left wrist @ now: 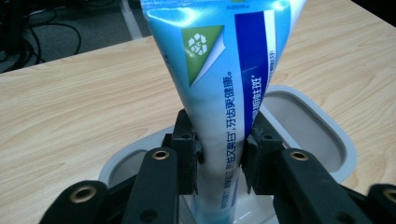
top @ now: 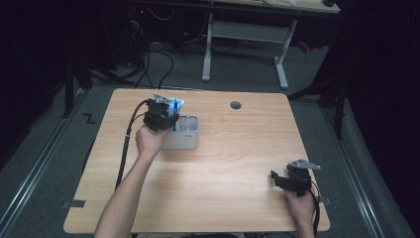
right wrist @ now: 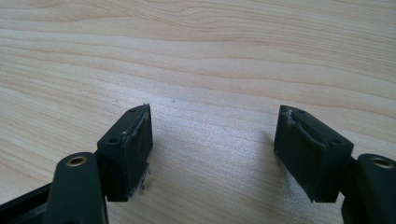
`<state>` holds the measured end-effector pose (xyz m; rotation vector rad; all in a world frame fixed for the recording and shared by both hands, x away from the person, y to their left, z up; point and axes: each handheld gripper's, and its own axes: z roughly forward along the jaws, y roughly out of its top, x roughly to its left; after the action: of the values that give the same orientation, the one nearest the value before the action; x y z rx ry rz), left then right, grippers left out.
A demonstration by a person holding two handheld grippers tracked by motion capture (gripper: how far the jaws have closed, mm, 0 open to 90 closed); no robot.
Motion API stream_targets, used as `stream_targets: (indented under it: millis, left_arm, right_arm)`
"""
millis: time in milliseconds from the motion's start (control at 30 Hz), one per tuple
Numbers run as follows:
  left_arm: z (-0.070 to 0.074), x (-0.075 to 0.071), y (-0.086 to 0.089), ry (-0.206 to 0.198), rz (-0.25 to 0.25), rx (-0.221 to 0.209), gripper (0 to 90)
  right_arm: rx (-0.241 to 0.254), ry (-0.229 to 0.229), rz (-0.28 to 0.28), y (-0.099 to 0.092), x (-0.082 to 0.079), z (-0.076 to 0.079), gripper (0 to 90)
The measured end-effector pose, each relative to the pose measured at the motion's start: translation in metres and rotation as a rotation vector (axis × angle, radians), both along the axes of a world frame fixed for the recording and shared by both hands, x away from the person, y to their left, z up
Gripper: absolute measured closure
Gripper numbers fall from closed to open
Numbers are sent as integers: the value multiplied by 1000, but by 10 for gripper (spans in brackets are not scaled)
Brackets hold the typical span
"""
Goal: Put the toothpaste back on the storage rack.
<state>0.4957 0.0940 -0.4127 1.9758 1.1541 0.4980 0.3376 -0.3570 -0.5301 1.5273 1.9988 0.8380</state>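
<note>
Two claws are at work on the wooden tabletop point(top: 223, 163). Nearest the person, at the front right corner, the right claw point(top: 282, 179) sits low over bare wood in the right hand point(top: 301, 202) — its jaws stand wide apart with nothing between them, and in the right gripper view the black pads point(right wrist: 135, 144) frame only wood grain.

Farther in, on the left half of the tabletop, the left hand point(top: 148, 140) holds the left claw point(top: 168, 115) above a pale grey holder point(top: 185, 139) with rounded compartments. This claw is clamped on a blue toothpaste tube point(left wrist: 224, 93): in the left gripper view the two pads point(left wrist: 189, 149) press its narrow lower part from either side, and the tube widens as it rises out of the top of the picture. It carries a green triangle with a white emblem, a dark blue band and printed characters. The tube's lower end points down toward the grey holder point(left wrist: 303, 121) — whether it touches the bottom cannot be told.

Beyond the holder, near the far edge, a dark round hole point(top: 236, 105) marks the tabletop.
</note>
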Motion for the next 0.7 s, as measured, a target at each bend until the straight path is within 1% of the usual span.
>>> stream_targets:
  millis: [33, 100, 133, 267, 333, 367, 433, 500, 567, 700]
  left_arm:
    - [0, 0, 0, -2, 3, 1, 692]
    - [-2, 1, 1, -3, 13, -14, 692]
    - [-2, 2, 0, -4, 15, -15, 691]
    - [-2, 2, -1, -6, 15, -16, 687]
    - [-2, 2, -1, -11, 14, -8, 681]
    - [-2, 2, -1, -12, 17, -10, 662]
    - [-1, 2, -1, -11, 27, -22, 657]
    - [1, 1, -1, -17, 30, -26, 625]
    - [4, -1, 0, -24, 32, -32, 612]
    - [7, -4, 2, -33, 29, -19, 579]
  right_arm:
    - [0, 0, 0, 0, 0, 0, 280]
    - [0, 0, 0, 0, 0, 0, 280]
    - [-1, -1, 2, 0, 0, 0, 280]
    - [-1, 0, 0, 0, 0, 0, 280]
    - [-1, 0, 0, 0, 0, 0, 280]
    - [-1, 0, 0, 0, 0, 0, 280]
    - [-1, 0, 0, 0, 0, 0, 280]
    - [-2, 0, 0, 0, 0, 0, 281]
    - [-1, 0, 0, 0, 0, 0, 280]
    - [-2, 0, 2, 0, 0, 0, 281]
